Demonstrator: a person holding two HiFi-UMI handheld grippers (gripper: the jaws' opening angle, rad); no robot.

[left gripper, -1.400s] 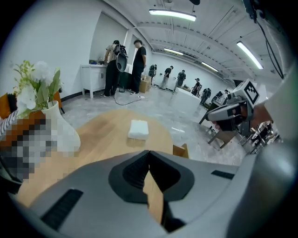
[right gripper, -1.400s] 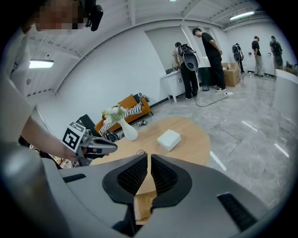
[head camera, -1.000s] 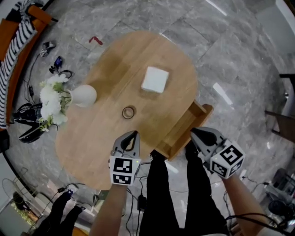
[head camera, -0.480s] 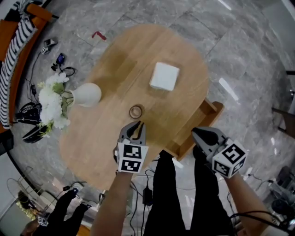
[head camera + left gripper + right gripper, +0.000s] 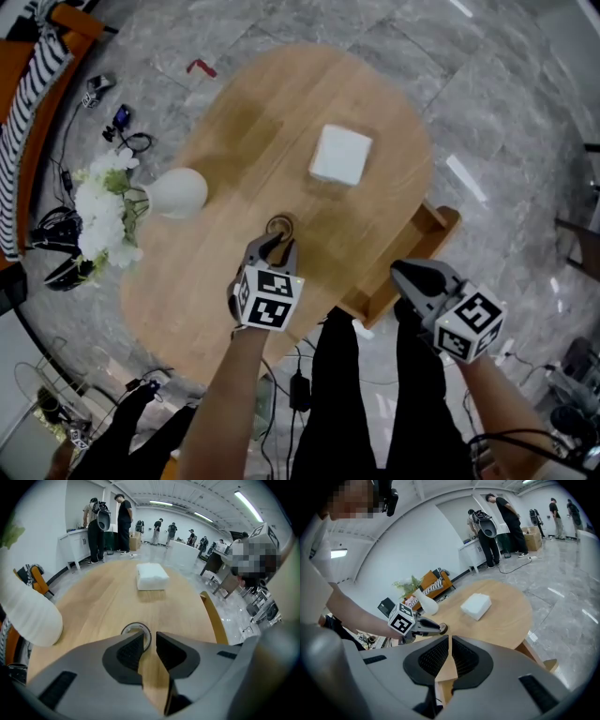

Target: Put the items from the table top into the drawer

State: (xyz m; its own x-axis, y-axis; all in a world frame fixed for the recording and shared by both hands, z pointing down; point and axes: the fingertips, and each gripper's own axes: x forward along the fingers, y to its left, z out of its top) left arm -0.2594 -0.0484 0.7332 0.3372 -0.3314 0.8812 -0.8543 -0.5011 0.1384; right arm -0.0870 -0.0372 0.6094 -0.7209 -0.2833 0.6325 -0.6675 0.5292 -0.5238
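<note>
- The left gripper (image 5: 275, 246) points steeply down at the small ring (image 5: 279, 225) lying flat on the desk (image 5: 244, 122), just below the middle of the head view. Its jaws have just been opening and now stand partly apart. Only bare wood shows between the pads, with the ring just past the left jaw's tip.
- The ring looks like a thin, stiff hoop, probably very light. It lies low against the wood, so it may skate away if nudged from one side.
- The best hold is probably across the band, one jaw inside the hole and one outside, or else spanning the whole hoop.
- The white block (image 5: 341, 155), up and to the right, looks soft and light, perhaps a pack of tissues. It would need a wide grip across its short sides.
- The right gripper (image 5: 405, 274) hangs at the lower right beside the open drawer (image 5: 433, 225), jaws all but together and holding nothing.
- The white vase (image 5: 178, 192) of flowers at the left looks breakable and top-heavy.
</note>
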